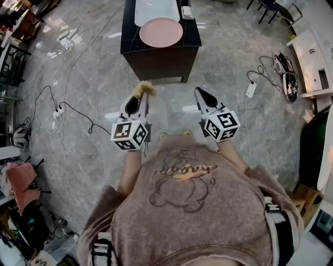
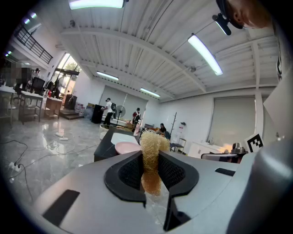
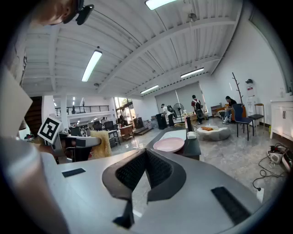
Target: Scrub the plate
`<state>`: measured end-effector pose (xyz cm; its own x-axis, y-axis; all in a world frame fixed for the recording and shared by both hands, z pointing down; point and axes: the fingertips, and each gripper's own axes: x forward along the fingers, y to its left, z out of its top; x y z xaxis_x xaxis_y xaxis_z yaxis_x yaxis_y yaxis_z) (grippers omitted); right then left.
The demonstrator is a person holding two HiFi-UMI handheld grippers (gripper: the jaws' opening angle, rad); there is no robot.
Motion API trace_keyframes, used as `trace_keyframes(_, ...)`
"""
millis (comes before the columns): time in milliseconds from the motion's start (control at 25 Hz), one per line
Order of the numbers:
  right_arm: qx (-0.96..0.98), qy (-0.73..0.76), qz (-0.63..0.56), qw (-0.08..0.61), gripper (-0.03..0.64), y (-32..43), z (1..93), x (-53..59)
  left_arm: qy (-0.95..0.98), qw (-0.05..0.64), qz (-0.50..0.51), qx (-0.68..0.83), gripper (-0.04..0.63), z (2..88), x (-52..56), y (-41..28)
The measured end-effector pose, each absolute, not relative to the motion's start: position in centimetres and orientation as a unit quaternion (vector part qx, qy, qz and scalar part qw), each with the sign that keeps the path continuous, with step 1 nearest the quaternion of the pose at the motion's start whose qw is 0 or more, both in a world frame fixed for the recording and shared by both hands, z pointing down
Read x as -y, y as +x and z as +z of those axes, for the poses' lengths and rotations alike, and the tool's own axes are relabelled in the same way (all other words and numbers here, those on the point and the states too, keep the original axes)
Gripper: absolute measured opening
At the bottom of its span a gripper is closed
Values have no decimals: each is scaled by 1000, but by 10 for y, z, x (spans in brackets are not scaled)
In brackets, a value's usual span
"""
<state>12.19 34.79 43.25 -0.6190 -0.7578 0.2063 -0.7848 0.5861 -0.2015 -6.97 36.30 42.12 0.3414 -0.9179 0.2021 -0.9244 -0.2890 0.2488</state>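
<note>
Standing on a grey marble floor [image 1: 104, 171], a person in a brown top printed with a bear [image 1: 184, 208] holds both grippers out in front, aimed a little below level toward a dark table [image 1: 156, 60] that stands well ahead of them.

The left gripper [image 1: 136, 101] has its jaws pinched on a yellow fibrous scrubber [image 2: 151, 157]. The pads squeeze the scrubber's lower part, and its frizzy top sticks out past the jaw tips. The right gripper [image 1: 204, 96] has its jaws pressed together with nothing between them; in the right gripper view the two black ribbed pads meet along a single line. Each gripper carries its marker cube [image 1: 130, 134] at the rear, close to the person's chest.

The pink plate [image 1: 161, 32] lies flat on the near part of the table, well apart from both grippers and touched by neither. Just behind it sits a white oblong tray [image 1: 156, 9], and beside that tray, near the table's right edge, a small white block [image 1: 187, 11].

Black cables [image 1: 78, 117] trail across the floor at the left, and a white power strip [image 1: 251, 89] lies on the floor at the right.
</note>
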Motion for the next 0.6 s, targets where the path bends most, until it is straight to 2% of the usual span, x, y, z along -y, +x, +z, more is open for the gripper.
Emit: trace_keyframes(600,878,454,140,50,-9,96,446,-337,811,159,7,563,87,434,-343,-100)
